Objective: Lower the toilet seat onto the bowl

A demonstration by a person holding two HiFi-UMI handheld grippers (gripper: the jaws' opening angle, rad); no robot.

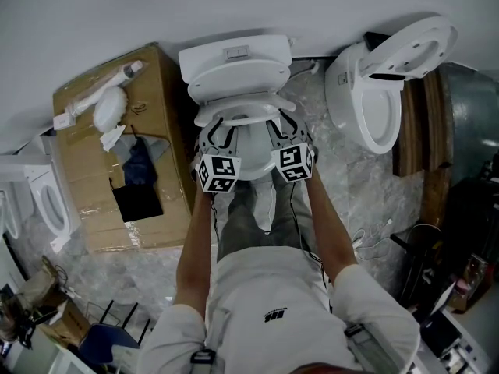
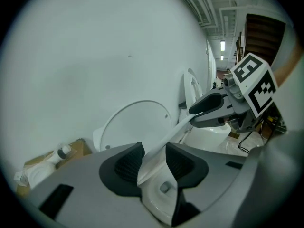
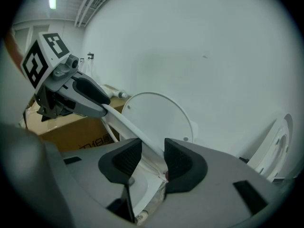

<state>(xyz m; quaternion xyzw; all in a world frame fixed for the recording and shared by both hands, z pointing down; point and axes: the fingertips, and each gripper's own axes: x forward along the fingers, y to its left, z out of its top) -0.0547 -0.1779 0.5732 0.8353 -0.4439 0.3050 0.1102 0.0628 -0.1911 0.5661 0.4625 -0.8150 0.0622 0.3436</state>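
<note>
A white toilet stands against the wall, its lid (image 1: 238,76) upright at the tank and the bowl (image 1: 253,150) open below. The thin white toilet seat (image 1: 234,114) hangs tilted over the bowl. My left gripper (image 1: 212,131) pinches the seat's front left rim and my right gripper (image 1: 290,128) its front right rim. In the left gripper view the seat (image 2: 173,129) runs edge-on from between my left gripper's (image 2: 153,163) pads up to the right gripper (image 2: 202,112). In the right gripper view the seat (image 3: 126,122) passes between my right gripper's (image 3: 153,158) pads toward the left gripper (image 3: 97,103).
A taped cardboard box (image 1: 101,154) with a bottle and cloths on it stands close on the toilet's left. A second toilet (image 1: 374,100) with its seat raised is at the right, beside wooden boards (image 1: 425,123). The person's legs stand right in front of the bowl.
</note>
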